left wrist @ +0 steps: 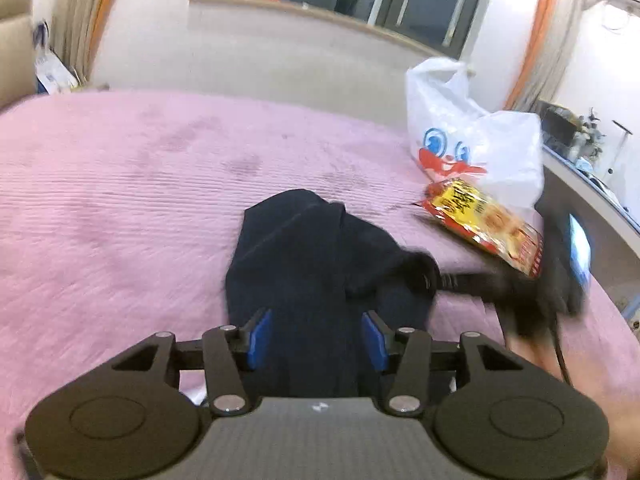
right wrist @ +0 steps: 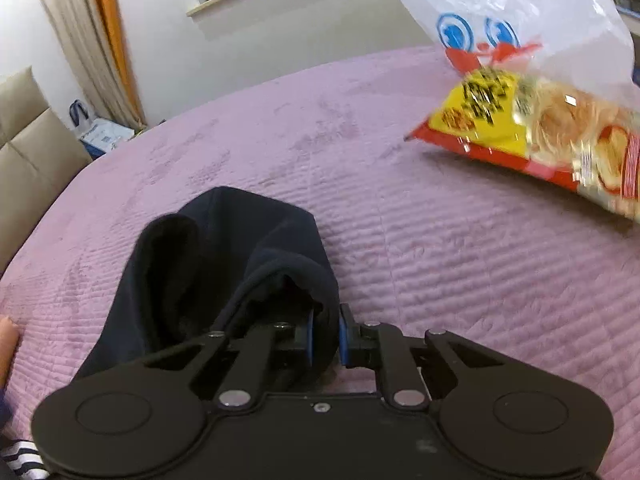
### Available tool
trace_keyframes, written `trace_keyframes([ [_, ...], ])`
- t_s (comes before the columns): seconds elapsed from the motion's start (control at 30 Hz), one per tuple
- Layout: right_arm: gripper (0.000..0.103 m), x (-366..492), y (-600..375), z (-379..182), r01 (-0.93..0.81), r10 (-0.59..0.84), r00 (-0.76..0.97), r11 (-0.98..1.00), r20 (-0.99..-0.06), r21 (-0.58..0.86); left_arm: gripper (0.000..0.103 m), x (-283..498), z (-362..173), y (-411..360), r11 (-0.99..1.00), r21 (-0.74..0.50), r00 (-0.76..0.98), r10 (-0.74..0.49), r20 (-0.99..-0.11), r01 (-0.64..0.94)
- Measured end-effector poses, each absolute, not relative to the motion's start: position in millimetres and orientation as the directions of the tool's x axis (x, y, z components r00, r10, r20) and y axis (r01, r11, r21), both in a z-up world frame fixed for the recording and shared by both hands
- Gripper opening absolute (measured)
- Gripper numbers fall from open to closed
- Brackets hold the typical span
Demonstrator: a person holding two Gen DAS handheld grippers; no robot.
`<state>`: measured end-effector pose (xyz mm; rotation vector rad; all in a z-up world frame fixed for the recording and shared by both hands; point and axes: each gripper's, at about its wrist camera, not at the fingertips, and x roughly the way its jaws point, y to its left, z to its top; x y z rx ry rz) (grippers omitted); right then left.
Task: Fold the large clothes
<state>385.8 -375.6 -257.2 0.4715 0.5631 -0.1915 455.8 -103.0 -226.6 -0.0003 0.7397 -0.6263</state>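
Navy garment (left wrist: 304, 264) was bunched on the pink bed (left wrist: 120, 200), long axis running straight away from me, with my right hand-held gripper (right wrist: 325, 338) pinching its near edge while the left hand-held gripper (left wrist: 316, 340) was spread just over it.

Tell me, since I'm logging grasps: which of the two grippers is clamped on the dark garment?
The right gripper: its blue pads pinch a fold of the dark navy garment. The left gripper hovers over the cloth with pads wide apart, gripping nothing.
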Motion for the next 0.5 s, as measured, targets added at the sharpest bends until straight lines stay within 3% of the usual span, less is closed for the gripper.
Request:
trace_keyframes([
  [0.1, 0.015, 378.1, -376.9, -276.4, 0.278, -0.053, 0.868, 0.875, -0.494, 0.396, 0.049, 504.6, -233.3, -141.7, 0.836, -0.201, 0.536, -0.493, -0.685, 0.511],
  [0.23, 0.01, 365.2, -383.2, -294.5, 0.256, -0.043, 0.906, 0.849, -0.421, 0.463, 0.052, 533.7, -235.4, -170.7, 0.84, -0.135, 0.559, -0.46, -0.69, 0.525],
  [0.4, 0.008, 364.1, -393.3, -300.3, 0.233, -0.006, 0.918, 0.817, -0.396, 0.528, 0.05, 550.8, -250.5, -212.4, 0.805, 0.032, 0.545, -0.372, -0.752, 0.593],
  [0.47, 0.008, 365.2, -391.0, -300.1, 0.234, -0.014, 0.918, 0.824, -0.395, 0.516, 0.034, 552.6, -257.0, -223.1, 0.794, 0.099, 0.57, -0.337, -0.749, 0.6],
  [0.5, 0.008, 365.8, -390.9, -300.4, 0.233, -0.014, 0.919, 0.825, -0.394, 0.515, 0.01, 555.9, -260.2, -224.9, 0.8, 0.121, 0.577, -0.31, -0.756, 0.588],
])
